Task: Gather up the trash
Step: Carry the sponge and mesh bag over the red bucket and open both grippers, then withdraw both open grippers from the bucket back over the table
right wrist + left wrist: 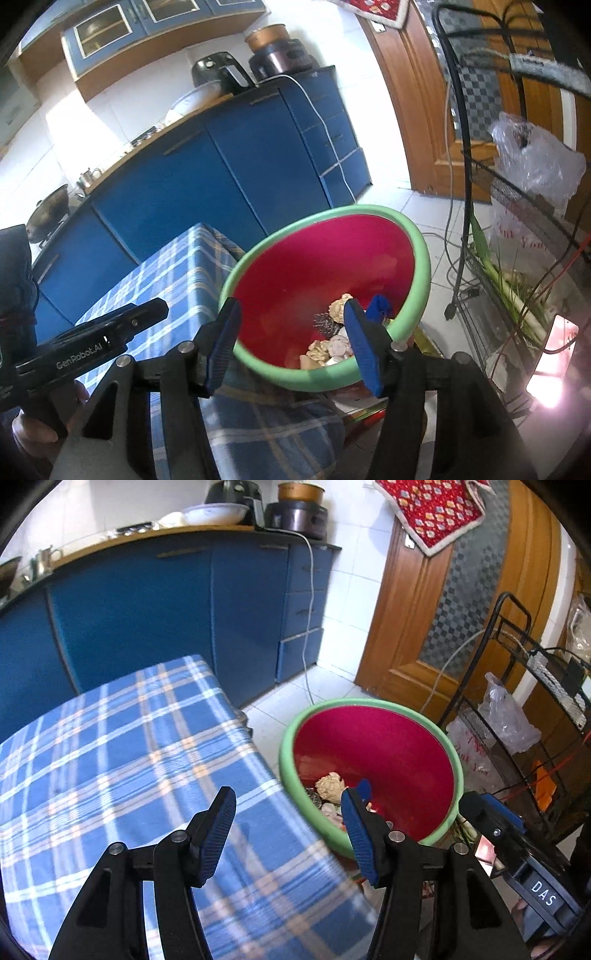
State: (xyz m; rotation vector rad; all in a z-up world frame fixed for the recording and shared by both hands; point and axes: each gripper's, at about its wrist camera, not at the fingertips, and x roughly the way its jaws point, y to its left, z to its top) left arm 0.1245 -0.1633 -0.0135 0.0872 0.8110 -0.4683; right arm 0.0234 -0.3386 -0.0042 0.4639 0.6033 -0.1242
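A basin with a green rim (286, 753) and a red inside stands low beside the table's right edge. In it lie crumpled paper (331, 787), a blue scrap (364, 787) and other bits. The right wrist view shows the same rim (421, 258), with paper (339, 305), a wire scrubber (325, 322) and the blue scrap (379, 307) inside. My left gripper (289, 794) is open and empty over the edge of the checked tablecloth (122, 753). My right gripper (291, 304) is open and empty just above the basin's near rim. Its body (496, 821) shows at the right of the left wrist view.
Blue cabinets (147, 609) stand behind the table. A black wire rack (517, 686) with plastic bags (535, 162) and green onions (513, 295) is close on the right. A white cable (308, 627) hangs to the tiled floor, and a wooden door (413, 627) is behind it.
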